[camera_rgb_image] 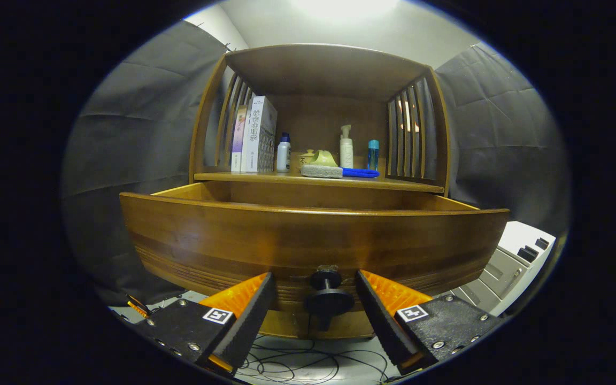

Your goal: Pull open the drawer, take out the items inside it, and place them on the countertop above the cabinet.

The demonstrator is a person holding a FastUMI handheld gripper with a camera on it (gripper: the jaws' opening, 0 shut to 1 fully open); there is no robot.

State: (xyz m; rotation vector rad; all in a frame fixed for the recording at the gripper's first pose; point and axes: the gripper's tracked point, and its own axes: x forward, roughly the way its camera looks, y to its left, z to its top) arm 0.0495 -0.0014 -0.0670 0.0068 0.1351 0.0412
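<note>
Now the gripper [313,291] stands wide open, its two fingers [252,313] spread to either side of the drawer's single dark knob [328,298] without touching it; it has hold of nothing. The knob sits right between the fingertips, on the curved wooden front of the drawer [313,240], which is pulled out toward the gripper. From this low angle the drawer's inside is hidden, so what lies in it cannot be told. Just beyond and above the drawer is the bench [265,177] of the cabinet [324,69], with a roofed alcove over it. On the bench, ahead and to the left, stand three upright books [257,141] and one white bottle with a blue cap [283,154]. Straight ahead lie one grey sponge [321,171], one green object [323,158] behind it and one blue cloth [360,172]. One white pump bottle [346,149] and one small blue bottle [372,155] stand to the right. Below the fingers, thin cables [297,363] lie on the floor.
</note>
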